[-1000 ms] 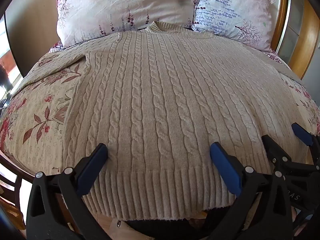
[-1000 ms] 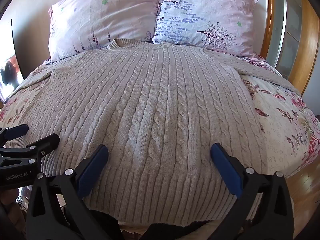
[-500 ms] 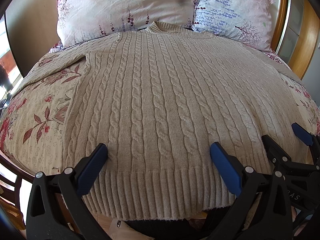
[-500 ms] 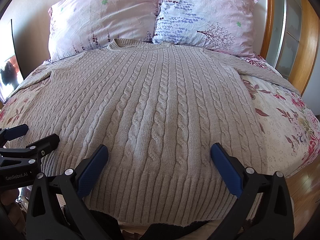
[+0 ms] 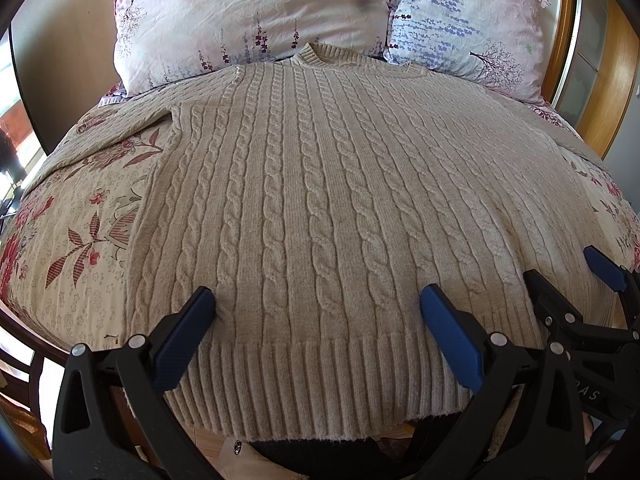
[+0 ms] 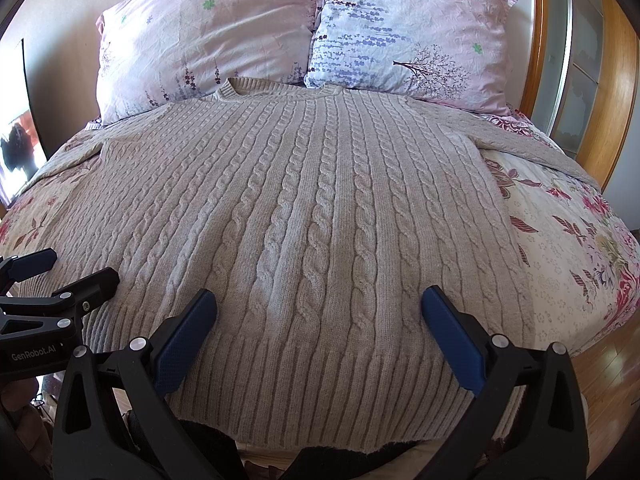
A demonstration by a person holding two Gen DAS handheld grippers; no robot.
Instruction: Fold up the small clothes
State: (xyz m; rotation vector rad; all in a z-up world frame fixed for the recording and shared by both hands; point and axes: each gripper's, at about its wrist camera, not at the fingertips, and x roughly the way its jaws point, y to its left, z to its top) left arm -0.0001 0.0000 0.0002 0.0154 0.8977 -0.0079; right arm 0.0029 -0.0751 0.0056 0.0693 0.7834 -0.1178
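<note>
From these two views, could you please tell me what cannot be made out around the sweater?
- Sweater sleeve ends: both views, cut off at the bed's sides.
- Hem's middle underside: hangs off the bed edge, out of sight.
- Whether either hand-held gripper, left or right, touches the knit: depth unclear.
- Headboard: hidden by pillows.

Bright daylight, soft shadows, sharp focus throughout (strong fisheye bending and dark vignette at edges).

Matt cable-knit wool sweater (image 5: 320, 208), glossy wooden headboard (image 6: 612, 80)

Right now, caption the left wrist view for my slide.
Open left gripper poised over a cable-knit sweater spread flat on a floral bed.
</note>
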